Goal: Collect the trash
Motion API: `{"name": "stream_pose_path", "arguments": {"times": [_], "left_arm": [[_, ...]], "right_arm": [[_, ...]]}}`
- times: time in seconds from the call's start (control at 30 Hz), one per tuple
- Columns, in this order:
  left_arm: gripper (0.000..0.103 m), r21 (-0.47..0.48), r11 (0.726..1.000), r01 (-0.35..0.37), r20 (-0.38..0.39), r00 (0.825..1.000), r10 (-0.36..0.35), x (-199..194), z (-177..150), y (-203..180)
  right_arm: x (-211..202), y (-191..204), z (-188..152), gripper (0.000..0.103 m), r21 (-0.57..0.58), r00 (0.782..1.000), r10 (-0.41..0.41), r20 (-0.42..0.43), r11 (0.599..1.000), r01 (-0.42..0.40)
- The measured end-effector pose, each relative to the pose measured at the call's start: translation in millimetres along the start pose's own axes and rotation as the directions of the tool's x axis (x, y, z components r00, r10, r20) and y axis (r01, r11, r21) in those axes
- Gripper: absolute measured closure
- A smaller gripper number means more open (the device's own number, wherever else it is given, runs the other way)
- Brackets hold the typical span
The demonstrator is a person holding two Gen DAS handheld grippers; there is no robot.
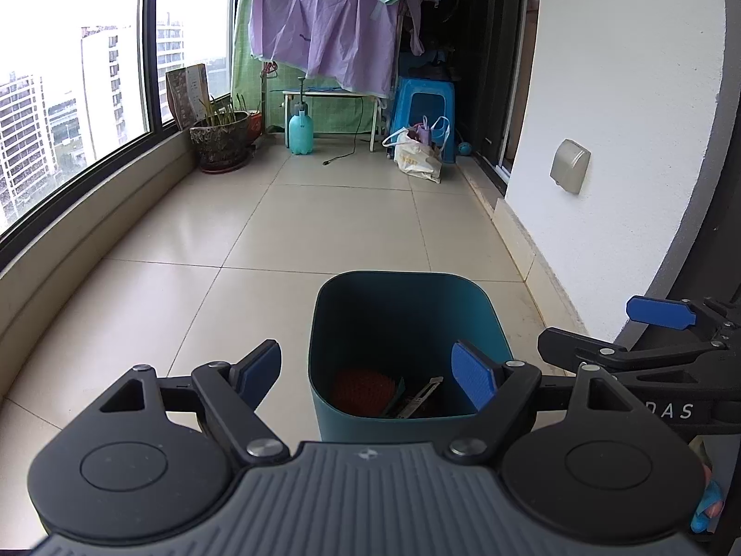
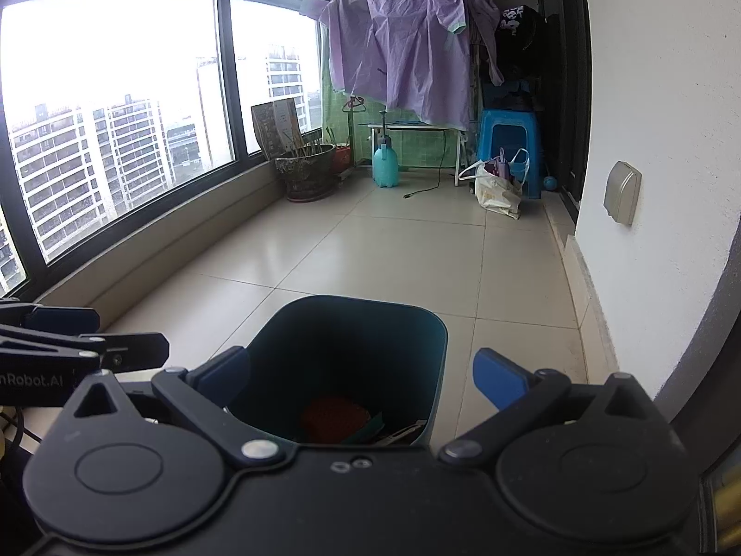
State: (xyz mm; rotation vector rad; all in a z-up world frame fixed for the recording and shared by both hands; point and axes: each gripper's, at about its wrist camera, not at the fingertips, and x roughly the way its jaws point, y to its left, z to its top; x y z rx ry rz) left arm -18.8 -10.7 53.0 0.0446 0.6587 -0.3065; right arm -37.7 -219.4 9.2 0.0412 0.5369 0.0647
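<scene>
I have both grippers over the teal bin [image 1: 407,324], which stands on the tiled floor [image 1: 324,217] directly ahead at twelve o'clock in each wrist view. My left gripper [image 1: 377,373] has its jaws spread wide and holds nothing; its right pad sits over the bin's mouth, the left pad outside the rim. My right gripper [image 2: 361,377] is likewise spread and empty, the bin between its pads.

Inside the bin lie a red round piece [image 1: 363,389], a dark green scrap and a thin metallic strip [image 1: 419,401].

From the left wrist, the other gripper shows at three o'clock, its body printed with letters I read as "DAS", the rest cut off. From the right wrist, the left unit at nine o'clock reads "nRobot.AI", its start hidden.

Farther off at twelve o'clock stand a teal spray bottle [image 1: 300,132], a plant pot [image 1: 220,139] at eleven, a blue stool [image 1: 423,106] and a white bag [image 1: 417,155] with yellow print too small to read. A purple garment [image 1: 333,18] hangs above.
</scene>
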Motion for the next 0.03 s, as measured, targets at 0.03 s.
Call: {"name": "stream_pose_path", "arguments": {"times": [0.03], "left_arm": [[0.022, -0.001, 1.0, 0.0, 0.0, 1.0, 0.0, 0.1, 0.6, 0.2]], "right_arm": [[-0.3, 0.9, -0.4, 0.0, -0.002, 1.0, 0.0, 0.0, 1.0, 0.0]]}}
